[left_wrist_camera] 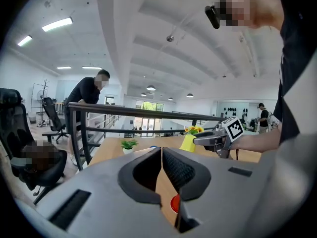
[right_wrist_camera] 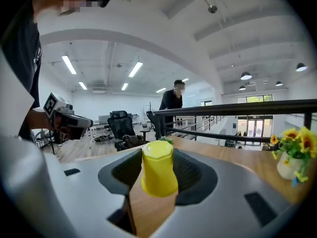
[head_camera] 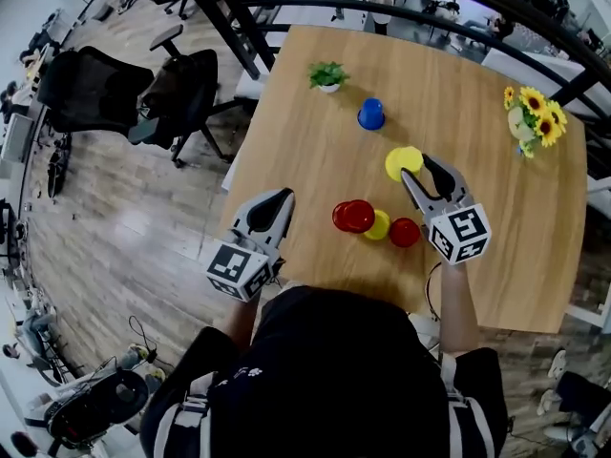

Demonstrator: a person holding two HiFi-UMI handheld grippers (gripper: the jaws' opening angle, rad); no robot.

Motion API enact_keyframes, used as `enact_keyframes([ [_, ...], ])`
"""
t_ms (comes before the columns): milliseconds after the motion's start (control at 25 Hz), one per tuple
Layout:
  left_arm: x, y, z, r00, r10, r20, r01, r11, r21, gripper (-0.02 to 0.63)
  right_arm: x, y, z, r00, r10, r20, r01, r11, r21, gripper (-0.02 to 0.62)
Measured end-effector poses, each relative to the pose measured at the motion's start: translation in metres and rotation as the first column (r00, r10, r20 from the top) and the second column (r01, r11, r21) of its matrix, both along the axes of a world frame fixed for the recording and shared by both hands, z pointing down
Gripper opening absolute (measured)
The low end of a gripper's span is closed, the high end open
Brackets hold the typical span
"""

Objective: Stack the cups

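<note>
While my right tongs (head_camera: pixel 417 168) are clamped on an upside-down yellow cup (right_wrist_camera: pixel 159 168) mid-counter (head_camera: pixel 315 151) and my left tongs (left_wrist_camera: pixel 161 152) sit pinched together on nothing, I'd say stacking's barely begun, with the red cups (head_camera: pixel 353 216), second yellow cup (head_camera: pixel 380 225) and far-off blue cup (head_camera: pixel 370 114) all loose.

The left gripper (head_camera: pixel 284 197), jaws pressed together on nothing, is held at the near left edge of the table (head_camera: pixel 305 141) with its forearm drawn back, while the right gripper (head_camera: pixel 417 167), arm extended over the table's middle, clamps both jaws on an inverted yellow cup (right_wrist_camera: pixel 158 170).
</note>
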State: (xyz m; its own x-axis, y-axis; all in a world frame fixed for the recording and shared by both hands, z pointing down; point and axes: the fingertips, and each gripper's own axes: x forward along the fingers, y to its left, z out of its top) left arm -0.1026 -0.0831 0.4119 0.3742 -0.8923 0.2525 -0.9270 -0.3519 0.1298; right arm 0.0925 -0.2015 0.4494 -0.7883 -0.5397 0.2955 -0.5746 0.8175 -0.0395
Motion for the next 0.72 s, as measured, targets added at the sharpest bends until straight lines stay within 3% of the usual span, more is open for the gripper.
enact_keyframes([
  [360,0.009,-0.007,-0.003,0.995,0.1,-0.022,-0.099,0.995,0.03,0.017,0.014,0.058,-0.025,0.997,0.071,0.019,-0.071,0.997,-0.003,0.201],
  [720,0.018,-0.009,0.001,0.986,0.165,-0.035,-0.164,0.986,0.035,0.017,0.015,0.105,-0.013,0.996,0.085,-0.036,-0.086,0.995,-0.043,0.201],
])
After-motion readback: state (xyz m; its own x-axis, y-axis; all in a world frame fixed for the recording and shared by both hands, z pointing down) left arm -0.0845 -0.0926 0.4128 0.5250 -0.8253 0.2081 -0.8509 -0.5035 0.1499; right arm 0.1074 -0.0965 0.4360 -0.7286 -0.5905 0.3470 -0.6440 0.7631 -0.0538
